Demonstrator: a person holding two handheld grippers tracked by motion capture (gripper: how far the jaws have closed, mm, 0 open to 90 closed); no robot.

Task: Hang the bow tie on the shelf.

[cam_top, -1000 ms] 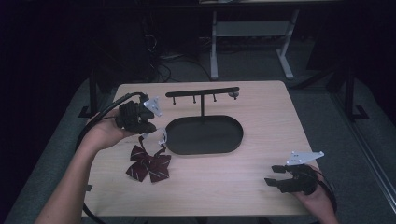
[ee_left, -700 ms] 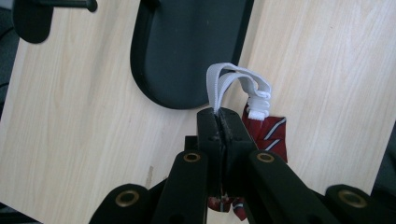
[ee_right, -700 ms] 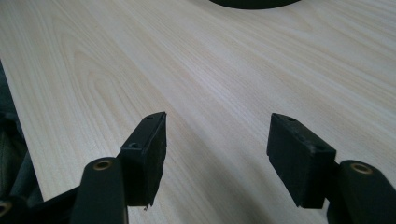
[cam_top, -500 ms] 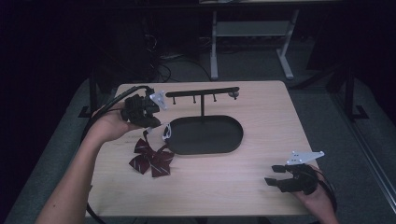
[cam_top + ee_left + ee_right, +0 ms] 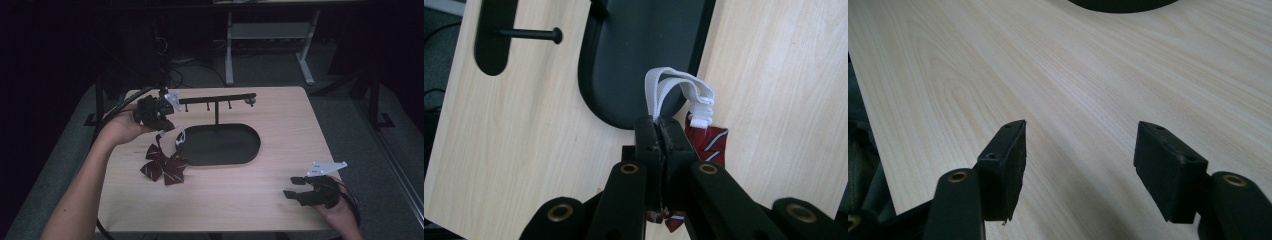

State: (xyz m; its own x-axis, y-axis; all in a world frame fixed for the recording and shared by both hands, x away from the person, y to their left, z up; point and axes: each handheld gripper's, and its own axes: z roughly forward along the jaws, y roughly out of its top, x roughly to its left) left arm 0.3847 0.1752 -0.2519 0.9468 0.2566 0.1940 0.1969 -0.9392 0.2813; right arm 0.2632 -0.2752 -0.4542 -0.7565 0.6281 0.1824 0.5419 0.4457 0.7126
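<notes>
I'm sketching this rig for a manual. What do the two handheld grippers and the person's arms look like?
Both are black. The left gripper and right gripper each have two jaws that end in blocky black pads, brass-coloured rivets at the linkage joints, and a pale grey three-cornered plate on top. A black cable trails from the left one. The forearms are bare, with no sleeves in the high view.

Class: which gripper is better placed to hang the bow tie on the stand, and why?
Left. The left gripper is shut on the bow tie's white strap, beside the stand; the right gripper sits open near the table's front edge.
</notes>
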